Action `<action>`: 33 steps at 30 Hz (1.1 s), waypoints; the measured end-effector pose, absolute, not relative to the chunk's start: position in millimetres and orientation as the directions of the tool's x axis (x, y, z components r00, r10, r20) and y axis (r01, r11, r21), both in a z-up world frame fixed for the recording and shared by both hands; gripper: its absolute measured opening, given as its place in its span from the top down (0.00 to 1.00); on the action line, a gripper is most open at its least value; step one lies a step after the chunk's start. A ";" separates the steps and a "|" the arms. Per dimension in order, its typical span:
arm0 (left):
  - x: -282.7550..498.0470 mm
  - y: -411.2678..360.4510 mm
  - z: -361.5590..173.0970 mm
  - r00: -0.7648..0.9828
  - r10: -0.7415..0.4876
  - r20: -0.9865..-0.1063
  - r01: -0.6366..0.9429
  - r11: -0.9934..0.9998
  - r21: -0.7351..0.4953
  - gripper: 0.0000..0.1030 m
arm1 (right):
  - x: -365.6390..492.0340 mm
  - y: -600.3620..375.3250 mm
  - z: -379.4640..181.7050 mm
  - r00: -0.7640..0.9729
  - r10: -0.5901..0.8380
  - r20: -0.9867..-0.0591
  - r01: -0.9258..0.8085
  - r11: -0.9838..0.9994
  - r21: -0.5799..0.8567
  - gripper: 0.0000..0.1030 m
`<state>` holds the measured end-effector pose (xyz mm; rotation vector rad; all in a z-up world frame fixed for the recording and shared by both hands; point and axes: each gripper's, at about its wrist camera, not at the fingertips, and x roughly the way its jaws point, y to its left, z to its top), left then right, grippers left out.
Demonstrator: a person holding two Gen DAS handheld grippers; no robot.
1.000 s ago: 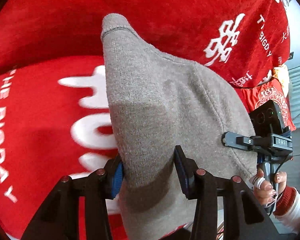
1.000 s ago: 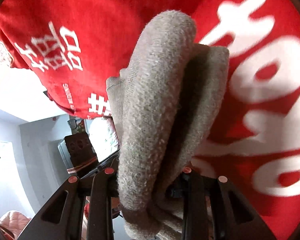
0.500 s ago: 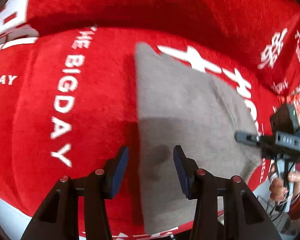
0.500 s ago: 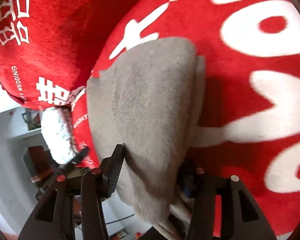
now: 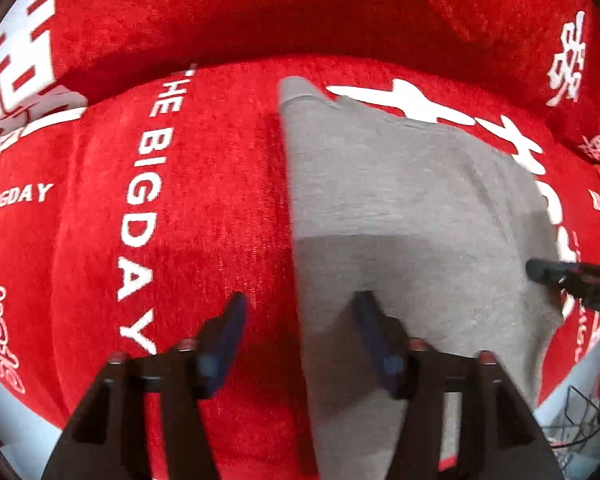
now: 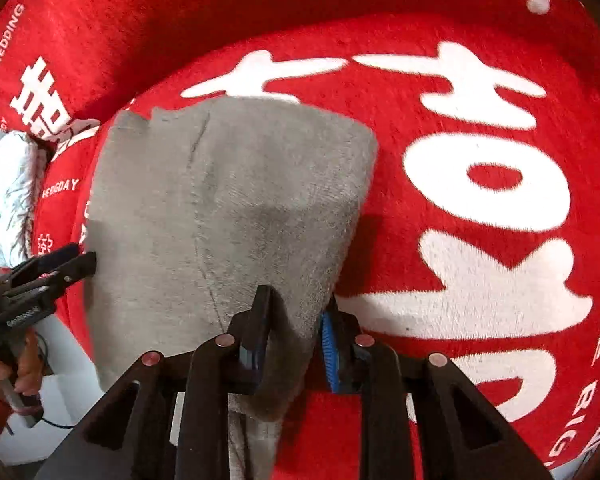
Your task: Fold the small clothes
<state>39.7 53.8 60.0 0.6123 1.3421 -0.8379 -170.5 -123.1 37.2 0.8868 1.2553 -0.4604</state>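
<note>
1. Left wrist view: your left hand-held gripper (image 5: 300, 332) stands with its jaws spread, gripping nothing. The grey knit garment (image 5: 404, 216) lies flat on the red plush cover (image 5: 204, 216). Its left edge runs between the fingers, and the right finger sits over the cloth. Whether that finger touches it, you can't tell; the fingers are blurred.
2. Same view: the other tool's tip (image 5: 560, 274) shows at the garment's right edge. The near hem is cut off below the frame.
3. Right wrist view: your right hand-held gripper (image 6: 296, 320) is clamped on the garment's (image 6: 220, 208) near right corner, where it looks doubled over.
4. Handling, as a judgement: light, soft and limp, likely to sag. Pinch corners or folded edges, through all layers.
5. Hidden: the layer count under the top face, and the garment type.
</note>
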 end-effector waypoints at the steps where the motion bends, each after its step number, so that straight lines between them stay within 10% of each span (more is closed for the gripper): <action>1: 39.3 54.2 60.4 0.031 -0.162 -0.986 0.806 0.587 -0.071 0.32 | -173.5 -122.1 40.7 0.271 0.147 -0.951 0.743 0.597 0.304 0.75; 33: 13.5 71.5 76.7 0.023 -0.028 -0.999 0.783 0.622 0.000 0.31 | -226.6 -66.1 62.0 0.217 0.319 -0.922 0.859 0.386 0.336 0.76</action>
